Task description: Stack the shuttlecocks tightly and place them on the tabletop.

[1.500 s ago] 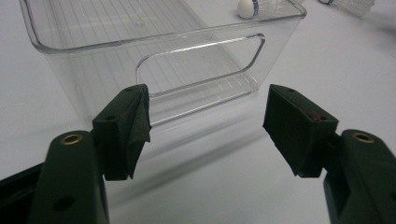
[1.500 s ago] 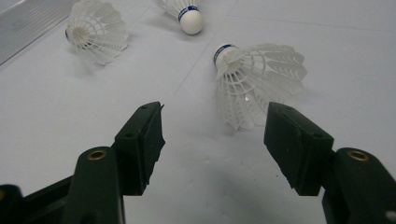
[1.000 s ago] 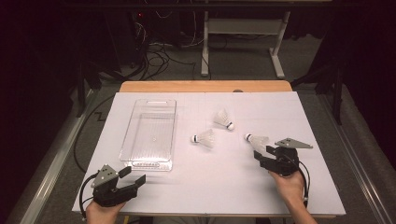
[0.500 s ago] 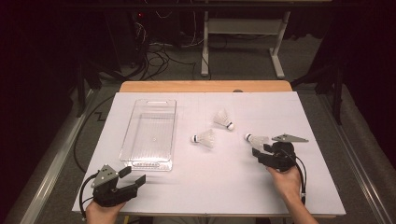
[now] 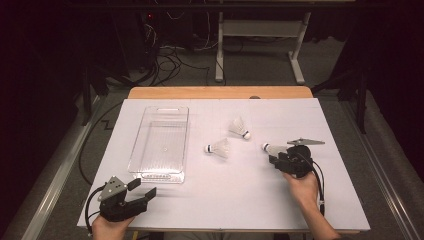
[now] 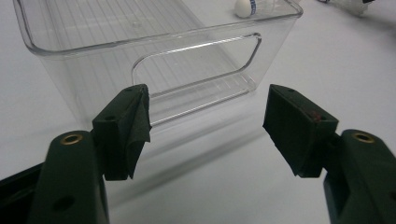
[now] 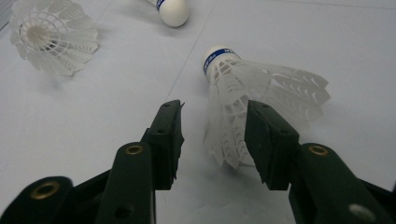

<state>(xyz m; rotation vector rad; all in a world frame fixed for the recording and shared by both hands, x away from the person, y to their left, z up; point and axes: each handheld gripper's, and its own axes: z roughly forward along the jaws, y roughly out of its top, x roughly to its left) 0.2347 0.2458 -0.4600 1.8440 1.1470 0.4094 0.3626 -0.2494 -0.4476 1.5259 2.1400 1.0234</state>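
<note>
White table [image 5: 220,200] fills the lower half of the high view. Clear bin [image 5: 161,142] sits left of centre, long axis running up-frame, nothing in it that I can see.

Left gripper [image 5: 134,196] is at lower left, just below the bin's near end. In the left gripper view its jaws are spread wide with nothing between them, facing the bin [image 6: 159,60] end wall with the handle cut-out.

Right gripper [image 5: 274,157] is at centre-right. Three shuttlecocks: two loose mid-frame [image 5: 219,148] [image 5: 239,128], and the target shuttlecock [image 5: 272,148] right at the right gripper's tips.

Key relation, from the right gripper view: target shuttlecock [image 7: 247,100] lies on its side, cork pointing up-frame away from the gripper, skirt toward it, long axis roughly in line with the jaws but skewed right. The right gripper [image 7: 212,140] jaws have just been closing, now half-spread. The skirt sits between them, hugging the right-hand pad; the left pad is clear of it. No pinch yet, I'd say.

The right hand is by far the nearer one. Closing the rest of the way should catch the skirt; it's soft, so expect some squash.
</note>
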